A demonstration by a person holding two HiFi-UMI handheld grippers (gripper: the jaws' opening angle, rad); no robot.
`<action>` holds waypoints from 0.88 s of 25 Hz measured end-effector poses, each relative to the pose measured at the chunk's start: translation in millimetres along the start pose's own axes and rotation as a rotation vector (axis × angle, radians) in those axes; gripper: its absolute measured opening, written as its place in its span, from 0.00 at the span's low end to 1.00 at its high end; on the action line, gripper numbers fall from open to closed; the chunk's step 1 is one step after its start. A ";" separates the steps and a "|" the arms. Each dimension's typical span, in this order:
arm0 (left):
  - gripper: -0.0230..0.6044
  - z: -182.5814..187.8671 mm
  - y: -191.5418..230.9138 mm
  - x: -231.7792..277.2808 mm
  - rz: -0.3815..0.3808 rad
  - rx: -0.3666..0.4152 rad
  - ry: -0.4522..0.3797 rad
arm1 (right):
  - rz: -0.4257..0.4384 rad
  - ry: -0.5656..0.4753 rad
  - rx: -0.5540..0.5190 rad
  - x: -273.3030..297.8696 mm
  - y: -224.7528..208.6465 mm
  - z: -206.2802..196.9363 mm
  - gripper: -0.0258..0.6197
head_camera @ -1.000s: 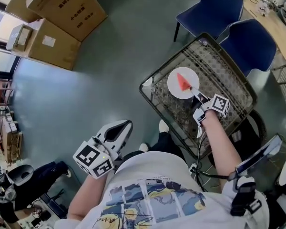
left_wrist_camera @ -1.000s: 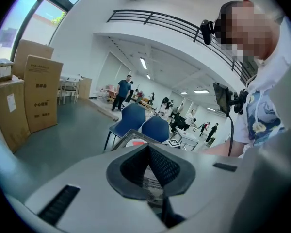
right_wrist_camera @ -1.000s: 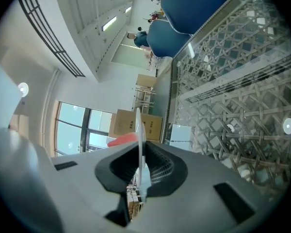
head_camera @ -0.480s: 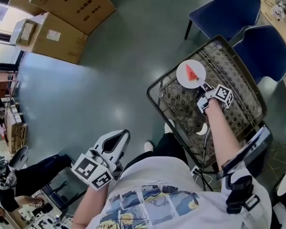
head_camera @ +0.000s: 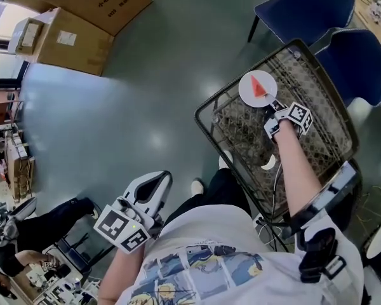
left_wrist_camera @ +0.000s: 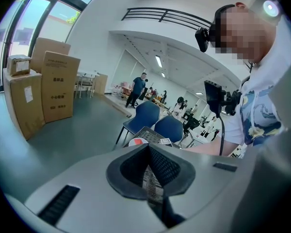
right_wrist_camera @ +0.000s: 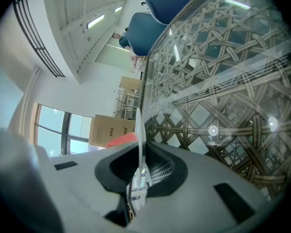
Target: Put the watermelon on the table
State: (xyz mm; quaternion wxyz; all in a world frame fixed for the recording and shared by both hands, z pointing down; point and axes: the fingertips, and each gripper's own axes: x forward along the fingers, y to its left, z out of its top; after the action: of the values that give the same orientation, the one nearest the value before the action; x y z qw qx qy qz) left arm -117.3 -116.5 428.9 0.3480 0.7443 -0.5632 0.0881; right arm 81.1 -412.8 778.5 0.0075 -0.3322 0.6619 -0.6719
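A red watermelon wedge (head_camera: 259, 86) lies on a small white plate (head_camera: 254, 96). My right gripper (head_camera: 272, 108) is shut on the plate's near rim and holds it just over the glass-topped wicker table (head_camera: 317, 97). In the right gripper view the plate (right_wrist_camera: 139, 123) shows edge-on between the pads, the watermelon (right_wrist_camera: 120, 140) to its left and the table's weave (right_wrist_camera: 223, 96) close below. My left gripper (head_camera: 157, 182) hangs low by my body over the floor, shut with nothing in it. The left gripper view shows its jaws (left_wrist_camera: 153, 178) pointing toward the far plate (left_wrist_camera: 137, 141).
Two blue chairs (head_camera: 305, 5) (head_camera: 362, 62) stand behind the table. Cardboard boxes (head_camera: 82, 18) are stacked at the upper left by the window. A seated person (head_camera: 25, 246) is at the lower left. My foot (head_camera: 197, 186) is beside the table's near corner.
My right gripper has carried the plate and watermelon down and farther across the table top. The left gripper has drifted slightly lower beside my body.
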 end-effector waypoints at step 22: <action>0.05 -0.5 18.6 1.4 0.010 -0.054 0.004 | -0.206 -0.037 -0.054 15.1 -10.2 7.2 0.09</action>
State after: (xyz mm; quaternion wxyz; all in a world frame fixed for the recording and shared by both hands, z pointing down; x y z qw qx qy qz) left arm -133.5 -119.6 437.8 0.3686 0.7317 -0.5683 0.0762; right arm 77.0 -424.7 793.6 -0.0584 -0.4110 0.6420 -0.6446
